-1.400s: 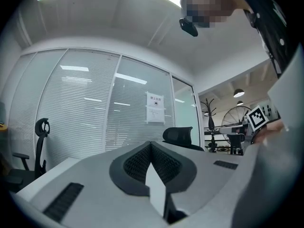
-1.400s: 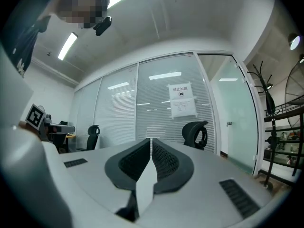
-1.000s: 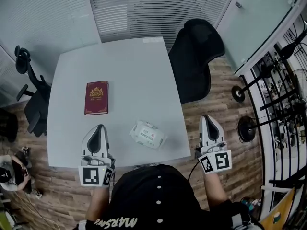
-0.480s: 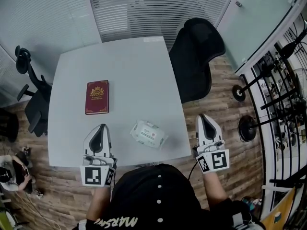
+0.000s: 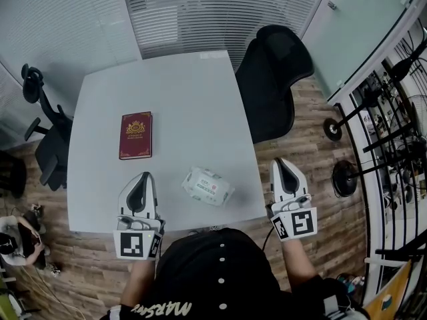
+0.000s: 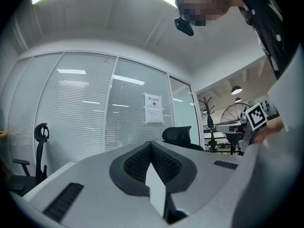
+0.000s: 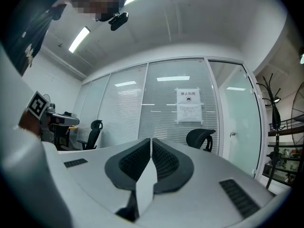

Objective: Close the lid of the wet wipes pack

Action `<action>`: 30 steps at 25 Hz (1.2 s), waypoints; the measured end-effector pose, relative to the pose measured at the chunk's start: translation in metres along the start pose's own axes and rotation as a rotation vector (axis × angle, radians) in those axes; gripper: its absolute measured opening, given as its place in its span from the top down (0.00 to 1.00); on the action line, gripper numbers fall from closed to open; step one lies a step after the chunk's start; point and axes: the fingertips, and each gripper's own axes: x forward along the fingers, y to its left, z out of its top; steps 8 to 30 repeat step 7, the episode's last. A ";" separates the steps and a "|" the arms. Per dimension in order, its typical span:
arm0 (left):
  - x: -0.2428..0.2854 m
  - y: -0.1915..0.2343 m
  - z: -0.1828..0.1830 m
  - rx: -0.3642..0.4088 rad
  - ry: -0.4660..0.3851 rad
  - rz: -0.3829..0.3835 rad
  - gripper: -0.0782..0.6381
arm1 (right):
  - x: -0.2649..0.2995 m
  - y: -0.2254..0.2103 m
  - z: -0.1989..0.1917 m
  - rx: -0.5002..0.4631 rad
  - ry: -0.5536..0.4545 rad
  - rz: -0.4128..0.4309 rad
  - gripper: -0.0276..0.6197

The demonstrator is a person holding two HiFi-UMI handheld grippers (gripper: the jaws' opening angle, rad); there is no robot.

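Nearest, 2 pairs of jaws pressed together, gripping nothing.
Left hand-held gripper (image 5: 141,177) sits over the table (image 5: 193,99) edge, right hand-held gripper (image 5: 283,163) beyond its side; the wet wipes pack (image 5: 207,186) lies on the table between them, lid state unclear, red book (image 5: 135,135) farther. Only the gripper views show a paper notice (image 6: 153,109) on the glass wall; neither shows the pack.
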 end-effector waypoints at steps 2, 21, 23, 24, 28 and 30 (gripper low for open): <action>0.000 -0.001 0.000 -0.014 0.008 0.002 0.88 | 0.000 0.000 0.001 -0.002 0.000 0.001 0.90; 0.000 0.000 0.001 -0.011 0.003 0.002 0.88 | 0.002 0.001 0.002 0.002 0.001 0.004 0.90; 0.000 0.000 0.001 -0.011 0.003 0.002 0.88 | 0.002 0.001 0.002 0.002 0.001 0.004 0.90; 0.000 0.000 0.001 -0.011 0.003 0.002 0.88 | 0.002 0.001 0.002 0.002 0.001 0.004 0.90; 0.000 0.000 0.001 -0.011 0.003 0.002 0.88 | 0.002 0.001 0.002 0.002 0.001 0.004 0.90; 0.000 0.000 0.001 -0.011 0.003 0.002 0.88 | 0.002 0.001 0.002 0.002 0.001 0.004 0.90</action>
